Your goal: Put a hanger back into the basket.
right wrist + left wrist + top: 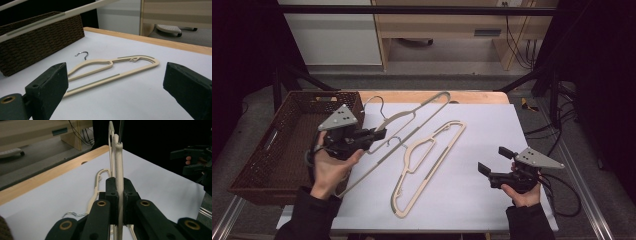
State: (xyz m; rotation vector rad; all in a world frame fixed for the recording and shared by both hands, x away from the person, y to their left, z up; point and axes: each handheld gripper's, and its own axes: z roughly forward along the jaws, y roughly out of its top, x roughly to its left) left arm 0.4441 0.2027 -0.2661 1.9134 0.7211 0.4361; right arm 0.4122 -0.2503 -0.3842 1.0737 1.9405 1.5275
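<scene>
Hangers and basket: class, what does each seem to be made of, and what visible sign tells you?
Held hanger and lying hanger: probably matt cream plastic, moulded flat and even-coloured, with grey strips; their hooks look like shiny metal wire. Basket: dark brown woven wicker or rattan-like strands, shown by its ribbed weave; natural or synthetic cannot be told.

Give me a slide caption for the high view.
Left claw grips one beige hanger beside the wicker basket; right claw open, second hanger flat on the table.

A wooden table carries a white sheet over most of its top. On the sheet, a cream hanger lies flat near the centre. A brown woven basket sits at nine o'clock.
</scene>
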